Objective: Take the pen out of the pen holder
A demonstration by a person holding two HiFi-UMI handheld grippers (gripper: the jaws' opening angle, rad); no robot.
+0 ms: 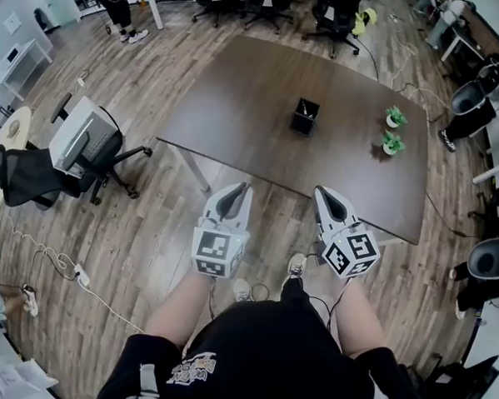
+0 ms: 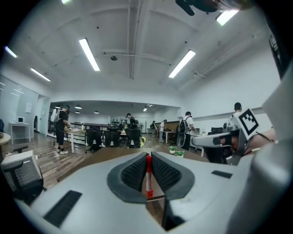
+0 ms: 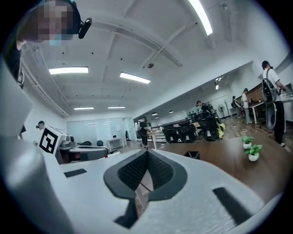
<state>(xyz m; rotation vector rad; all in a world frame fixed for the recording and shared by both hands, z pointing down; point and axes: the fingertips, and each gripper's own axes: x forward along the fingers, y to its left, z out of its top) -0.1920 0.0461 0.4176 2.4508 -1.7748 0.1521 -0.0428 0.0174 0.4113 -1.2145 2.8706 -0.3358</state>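
- Evidently a pen [image 2: 148,176] is clamped between the pads of the left gripper [image 1: 236,192]. In the left gripper view a thin red shaft with a white band is seen there, and only a narrow gap is left between the jaws.
- The pen's long axis is set upright, crosswise to the line along which the left gripper points, and its lower end shows below the pads.
- By this reading the pen is judged to be already out of the pen holder [image 1: 305,117]. The holder is left standing on the table [image 1: 237,119], well ahead of both grippers and apart from them.
- A pale streak is seen at the holder's mouth in the head view. Whether it is a second pen cannot be told.
- The right gripper [image 1: 325,195] is closed completely, with nothing between its pads, and is held just beside the left one.
- The holder lies a little to the right of the right gripper's line and further to the right of the left one's, so the right hand is judged the nearer.
- Two small potted plants [image 1: 393,131] are set on the table beyond the right gripper, to the right of the holder.
- An office chair [image 1: 81,144] is seen on the wooden floor, off to the left of the left gripper.
- No brand or label can be read. Only black-and-white squares are carried on the gripper cubes, and the print on the black shirt is too small to read.
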